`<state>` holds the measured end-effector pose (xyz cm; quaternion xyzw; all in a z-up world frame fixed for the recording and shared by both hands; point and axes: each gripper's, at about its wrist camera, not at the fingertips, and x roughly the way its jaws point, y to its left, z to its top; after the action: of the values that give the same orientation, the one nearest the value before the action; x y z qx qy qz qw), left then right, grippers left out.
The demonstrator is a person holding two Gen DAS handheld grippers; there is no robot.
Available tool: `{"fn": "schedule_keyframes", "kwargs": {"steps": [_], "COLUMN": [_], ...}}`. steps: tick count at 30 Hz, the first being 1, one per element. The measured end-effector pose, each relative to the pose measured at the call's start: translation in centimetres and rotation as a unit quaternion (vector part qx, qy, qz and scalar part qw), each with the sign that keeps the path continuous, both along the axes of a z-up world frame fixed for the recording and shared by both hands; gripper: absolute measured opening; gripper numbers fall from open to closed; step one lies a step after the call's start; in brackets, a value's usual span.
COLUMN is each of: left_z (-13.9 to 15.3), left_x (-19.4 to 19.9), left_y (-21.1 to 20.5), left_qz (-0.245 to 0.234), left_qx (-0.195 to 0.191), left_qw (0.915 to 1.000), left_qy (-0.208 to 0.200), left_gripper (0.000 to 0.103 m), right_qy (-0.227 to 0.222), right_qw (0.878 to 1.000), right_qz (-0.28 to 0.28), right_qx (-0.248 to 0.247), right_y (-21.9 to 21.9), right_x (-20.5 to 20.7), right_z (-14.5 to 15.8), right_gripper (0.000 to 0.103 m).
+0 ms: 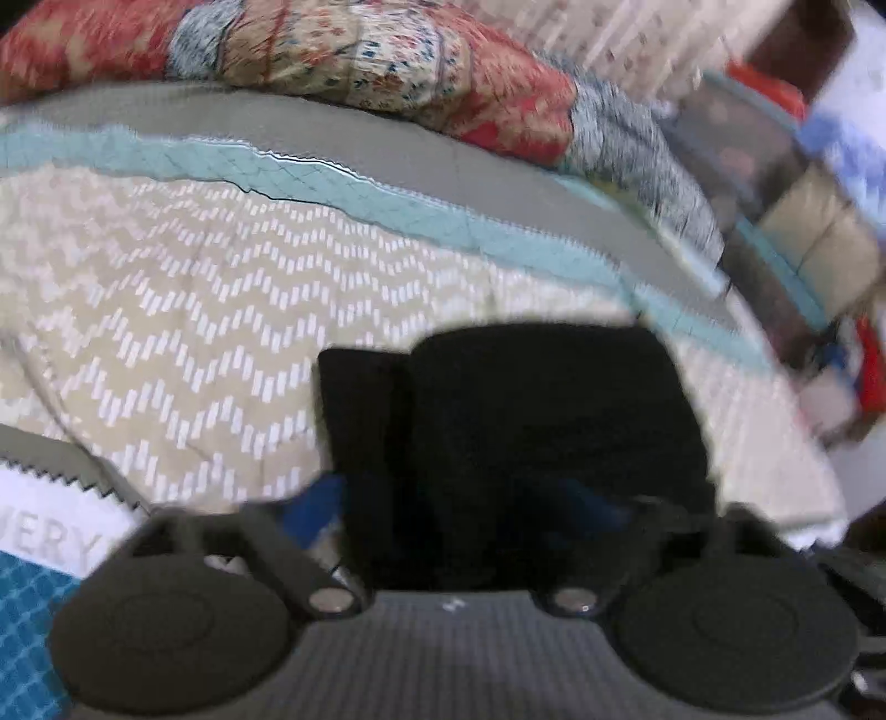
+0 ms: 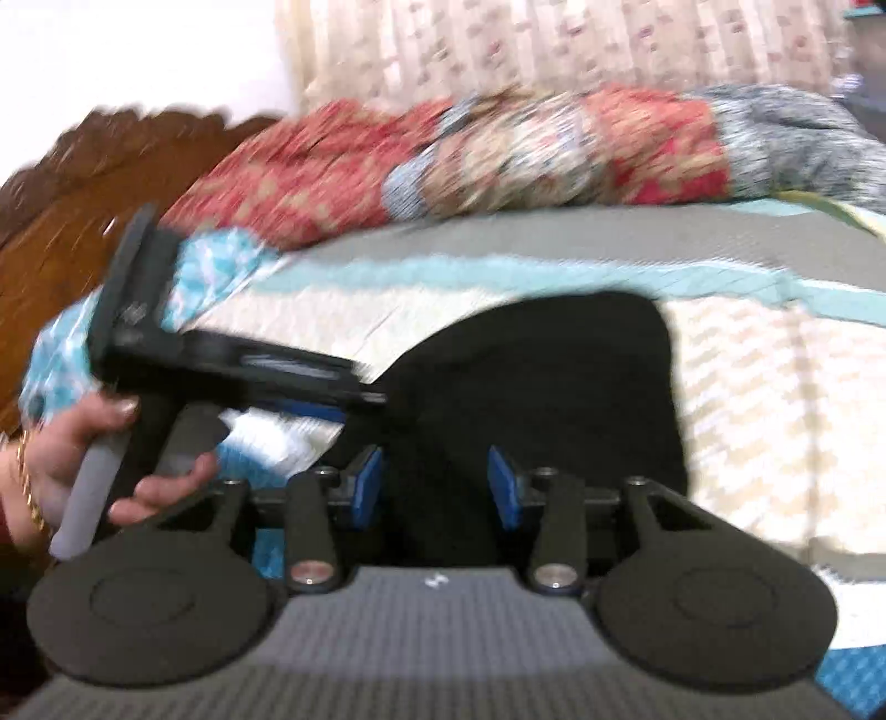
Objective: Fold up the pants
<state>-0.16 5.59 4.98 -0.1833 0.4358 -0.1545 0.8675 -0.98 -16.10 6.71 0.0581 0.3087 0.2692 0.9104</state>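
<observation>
Lying folded on the bed, the black pants sit between the right claw's wide-apart pads; the left claw's spread cannot be told.

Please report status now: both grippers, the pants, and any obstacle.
Left gripper open, black pants between its fingers. Right gripper open, straddling the pants. Pants folded into a compact stack on bedspread. No obstacle seen; patterned quilt lies beyond.

Carved wooden headboard, pale curtain
</observation>
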Motion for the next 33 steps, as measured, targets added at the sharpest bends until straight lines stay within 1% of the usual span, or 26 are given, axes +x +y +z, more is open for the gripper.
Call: {"fn": "schedule_keyframes", "kwargs": {"steps": [1,2,3,4,6,7,8,9,10,11,12,14,16,18,20,21,22,24,26,27,28,29,30,31,32,33], "left_z": [-0.2,-0.5,-0.9,-1.5,-2.5,-3.0,-3.1,-3.2,-3.0,-2.7,-2.4,-1.1,-0.4,-0.9,-2.4,-3.1,-3.5,-4.0,-3.8,-3.6,-3.4,-3.1,-2.9,-2.6,-2.5,-2.4], "left_x": [0.5,1.6,2.5,3.5,5.5,6.2,6.6,6.8,6.8,6.6,6.2,4.7,3.0,1.8,1.7,2.1,2.4,3.1,3.4,3.4,3.2,2.9,2.4,1.9,1.3,0.6], "left_y": [0.7,1.4,1.7,2.1,2.4,2.3,2.2,1.9,1.7,1.7,1.8,2.2,3.2,4.1,4.4,4.2,3.9,3.1,2.3,2.2,2.5,2.8,3.2,3.9,4.6,5.3], "left_qz": [0.006,0.012,0.017,0.023,0.042,0.044,0.041,0.034,0.02,0.011,0.009,0.008,0.02,0.043,0.068,0.075,0.077,0.076,0.083,0.087,0.087,0.087,0.09,0.093,0.099,0.104], "left_qx": [-0.034,-0.071,-0.094,-0.113,-0.125,-0.127,-0.129,-0.127,-0.126,-0.13,-0.131,-0.119,-0.103,-0.096,-0.078,-0.059,-0.046,-0.018,0.015,0.024,0.023,0.019,0.014,0.007,-0.006,-0.023], "left_qw": [0.9993,0.9969,0.9944,0.9915,0.9882,0.9874,0.9875,0.9886,0.9901,0.9902,0.9906,0.9929,0.9937,0.9934,0.9943,0.9954,0.996,0.997,0.9964,0.996,0.996,0.996,0.9959,0.9956,0.995,0.9942], "left_qy": [0.012,0.032,0.046,0.06,0.079,0.083,0.081,0.073,0.059,0.05,0.039,-0.004,-0.039,-0.046,-0.027,-0.01,-0.002,-0.002,-0.001,0.001,0.001,0.002,0.004,0.009,0.014,0.016], "left_gripper": [0.099,0.099,0.099,0.099,0.088,0.074,0.055,0.043,0.02,0.012,0.011,0.01,0.01,0.01,0.01,0.01,0.011,0.019,0.043,0.046,0.05,0.056,0.061,0.076,0.09,0.094], "right_qy": [0.002,0.012,0.027,0.041,0.06,0.065,0.068,0.07,0.076,0.087,0.098,0.118,0.132,0.129,0.122,0.121,0.118,0.115,0.114,0.112,0.107,0.098,0.083,0.065,0.049,0.033], "right_qw": [1.0,0.999,0.999,0.998,0.996,0.995,0.995,0.994,0.993,0.991,0.989,0.987,0.985,0.986,0.987,0.988,0.988,0.989,0.989,0.989,0.99,0.99,0.991,0.993,0.995,0.996], "right_qz": [-0.014,-0.028,-0.035,-0.036,-0.024,-0.017,-0.008,0.003,0.017,0.034,0.045,0.059,0.067,0.072,0.076,0.076,0.077,0.079,0.079,0.079,0.078,0.078,0.073,0.06,0.043,0.024], "right_qx": [0.008,0.018,0.029,0.04,0.063,0.07,0.075,0.082,0.09,0.096,0.096,0.093,0.092,0.081,0.067,0.064,0.059,0.05,0.047,0.049,0.055,0.063,0.07,0.076,0.08,0.084], "right_y": [-0.5,-1.0,-1.2,-1.1,-0.3,0.3,1.0,1.8,2.5,3.3,4.1,5.6,6.7,7.5,8.1,8.4,8.6,9.0,8.5,8.1,7.4,6.6,5.6,4.2,2.8,1.3], "right_x": [0.4,0.8,1.3,1.6,2.1,2.4,2.6,2.8,3.1,3.4,3.5,3.7,3.5,3.2,2.9,3.0,3.0,3.1,3.0,2.7,2.4,2.3,1.8,1.4,1.0,0.5], "right_z": [0.0,-0.2,-0.5,-0.8,-1.5,-1.7,-1.8,-1.9,-1.9,-2.1,-2.6,-3.5,-4.5,-5.1,-5.5,-5.5,-5.5,-5.2,-4.9,-4.3,-3.9,-3.3,-2.6,-1.7,-1.1,-0.6], "right_gripper": [0.046,0.046,0.046,0.044,0.041,0.04,0.039,0.038,0.037,0.036,0.036,0.036,0.037,0.036,0.036,0.036,0.036,0.036,0.037,0.039,0.044,0.046,0.051,0.06,0.066,0.078]}}
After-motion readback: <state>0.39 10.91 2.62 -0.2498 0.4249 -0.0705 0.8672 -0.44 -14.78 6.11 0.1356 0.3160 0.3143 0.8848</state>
